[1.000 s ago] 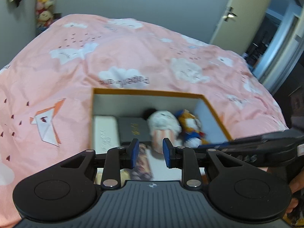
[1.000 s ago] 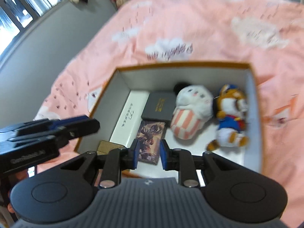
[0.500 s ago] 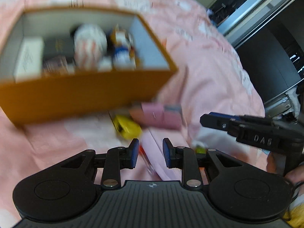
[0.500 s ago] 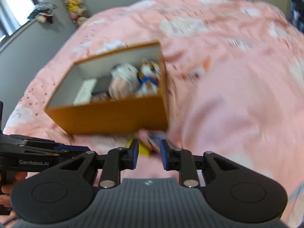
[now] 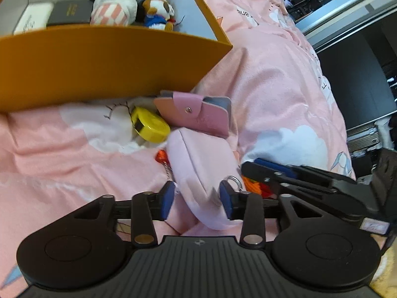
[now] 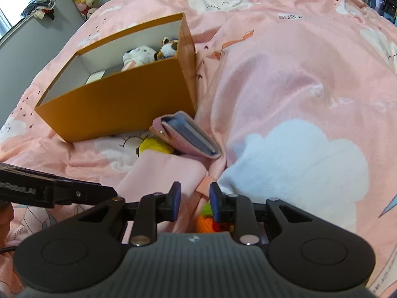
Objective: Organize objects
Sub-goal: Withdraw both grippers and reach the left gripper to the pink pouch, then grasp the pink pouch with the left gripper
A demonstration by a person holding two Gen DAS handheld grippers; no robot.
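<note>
1. Two grippers are hanging low over a pink bed cover (image 6: 285,79) with white clouds on it.
2. The left gripper (image 5: 197,200) is holding its jaws spread wide, one on each side of a soft pale pink pouch (image 5: 201,168). I cannot tell if the blue pads are touching the pouch.
3. The pouch is lying on the bed cover, in front of the orange box (image 5: 104,64). A small metal ring (image 5: 233,181) is showing at its near end, by the right pad.
4. The right gripper (image 6: 194,202) is holding its jaws apart with nothing pinched between them. An orange knitted toy (image 6: 207,219) is lying just under them.
5. A pink card wallet (image 5: 198,116) with a snap button is lying on its side just behind the pouch, close to the box.
6. A yellow tape measure (image 5: 148,124) is sitting beside the wallet, near the front wall of the box.
7. A little red thing on a chain (image 5: 162,157) is peeking out from the left side of the pouch.
8. The orange box is sitting open on the bed. Inside it a white and pink plush toy (image 5: 114,7) and a brown and blue plush toy (image 5: 157,11) are lying side by side.
9. A dark flat box (image 5: 69,12) and a white flat box (image 5: 33,19) are lying to the left of the plush toys.
</note>
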